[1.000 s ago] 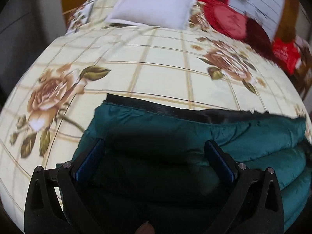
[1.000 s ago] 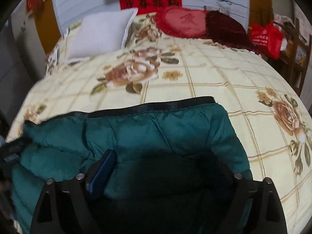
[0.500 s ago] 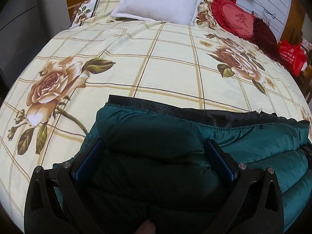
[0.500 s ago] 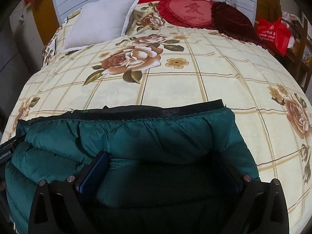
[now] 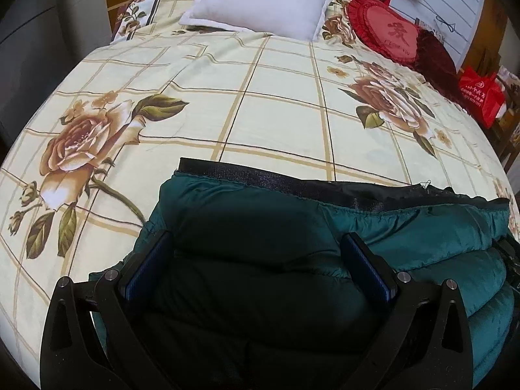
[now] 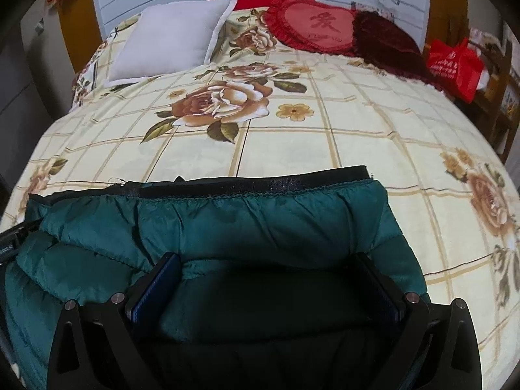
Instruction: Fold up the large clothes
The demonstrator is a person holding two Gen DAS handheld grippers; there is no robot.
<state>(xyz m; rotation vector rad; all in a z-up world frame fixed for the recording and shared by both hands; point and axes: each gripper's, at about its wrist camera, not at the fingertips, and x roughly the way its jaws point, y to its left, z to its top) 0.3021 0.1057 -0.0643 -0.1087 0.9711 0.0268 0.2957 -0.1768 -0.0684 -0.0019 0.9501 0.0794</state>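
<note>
A dark green puffy jacket (image 5: 422, 227) (image 6: 227, 221) lies folded on the near part of the bed, its black hem band along the far edge. My left gripper (image 5: 256, 250) hangs over the jacket's left half. Its blue-padded fingers (image 5: 148, 263) stand wide apart with padded fabric bulging between them, and I see no pinch. My right gripper (image 6: 269, 266) hangs over the right half in the same way, its jaws spread wide. The near part of the jacket lies in the shadow of both grippers.
The bed cover (image 5: 276, 113) (image 6: 292, 156) is cream with a rose print and stretches away beyond the jacket. A white pillow (image 5: 266, 0) (image 6: 172, 39) and a red heart cushion (image 5: 386, 29) (image 6: 318, 26) lie at the head. A red bag (image 5: 481, 94) (image 6: 455, 65) sits off the right side.
The right gripper's jaws have spread a little wider over the jacket. The left gripper's jaws and the jacket look the same.
</note>
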